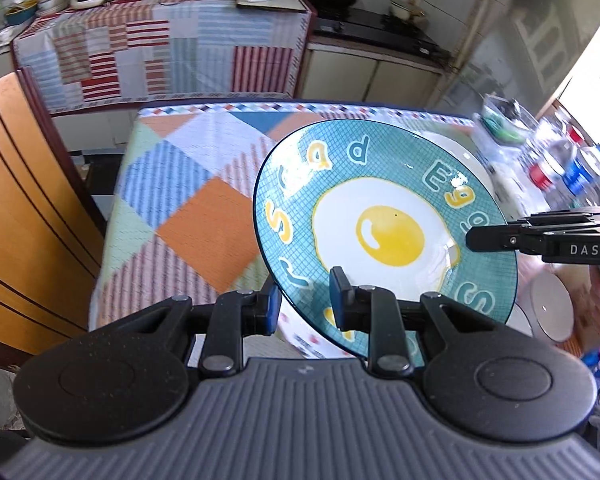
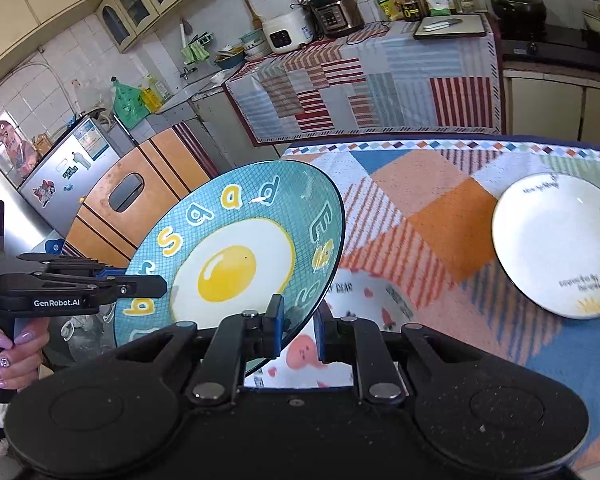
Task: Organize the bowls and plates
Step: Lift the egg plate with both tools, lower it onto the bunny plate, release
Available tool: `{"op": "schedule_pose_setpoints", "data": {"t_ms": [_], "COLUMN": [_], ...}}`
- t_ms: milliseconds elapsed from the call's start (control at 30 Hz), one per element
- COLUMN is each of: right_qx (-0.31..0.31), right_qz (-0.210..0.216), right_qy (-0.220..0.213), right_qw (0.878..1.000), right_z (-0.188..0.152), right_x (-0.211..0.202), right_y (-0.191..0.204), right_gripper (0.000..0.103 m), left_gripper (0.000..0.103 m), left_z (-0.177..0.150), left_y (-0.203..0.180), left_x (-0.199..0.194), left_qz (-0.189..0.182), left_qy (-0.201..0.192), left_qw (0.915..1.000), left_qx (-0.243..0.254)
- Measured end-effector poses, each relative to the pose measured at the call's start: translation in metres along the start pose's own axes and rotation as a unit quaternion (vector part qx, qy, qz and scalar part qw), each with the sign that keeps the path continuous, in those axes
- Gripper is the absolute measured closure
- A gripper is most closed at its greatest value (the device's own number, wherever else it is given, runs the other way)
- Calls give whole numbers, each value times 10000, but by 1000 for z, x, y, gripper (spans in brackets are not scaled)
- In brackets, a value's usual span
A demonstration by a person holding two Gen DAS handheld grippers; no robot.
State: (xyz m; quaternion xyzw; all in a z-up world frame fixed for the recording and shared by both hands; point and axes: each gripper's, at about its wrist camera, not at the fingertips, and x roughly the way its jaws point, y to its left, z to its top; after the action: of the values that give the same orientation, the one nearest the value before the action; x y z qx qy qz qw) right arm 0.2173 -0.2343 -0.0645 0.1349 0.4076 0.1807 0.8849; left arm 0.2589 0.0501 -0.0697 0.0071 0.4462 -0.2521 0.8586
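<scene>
A teal plate with a fried-egg picture (image 1: 384,236) hangs tilted above the table, held at two rim points. My left gripper (image 1: 304,300) is shut on its near rim. My right gripper (image 2: 298,330) is shut on the plate's (image 2: 236,260) other edge; it also shows at the right of the left wrist view (image 1: 480,236). The left gripper shows at the left of the right wrist view (image 2: 156,286). A white plate (image 2: 556,248) lies on the patchwork tablecloth (image 2: 420,208) to the right. A white dish with red and pink prints (image 2: 356,304) sits under the teal plate.
A wooden chair (image 1: 24,216) stands left of the table. Bottles and jars (image 1: 560,160) crowd the table's right side. A white bowl (image 1: 550,306) sits at the right near edge. A cloth-covered counter (image 1: 160,48) with appliances runs along the back wall.
</scene>
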Motion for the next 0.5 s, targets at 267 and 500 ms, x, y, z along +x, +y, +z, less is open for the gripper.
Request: {"op": "schedule_pose_setpoints", "data": {"t_ms": [267,500], "right_qx": [303,534], "right_qz": [-144,-130], "right_qy": [68,219], "right_qw": [9994,9982], "right_z": [-31,-45], "right_x": [-10,9], "right_y": [-29,-57], "right_gripper": [83,84], "left_gripper": [79,79], "left_z": [-14,-16], "left_y": [-31,-35], "left_x": [29,59], "left_qz": [-91,-38], "left_qy": [341,618], "left_qw": [9993,9980], "left_qx": [103,144]}}
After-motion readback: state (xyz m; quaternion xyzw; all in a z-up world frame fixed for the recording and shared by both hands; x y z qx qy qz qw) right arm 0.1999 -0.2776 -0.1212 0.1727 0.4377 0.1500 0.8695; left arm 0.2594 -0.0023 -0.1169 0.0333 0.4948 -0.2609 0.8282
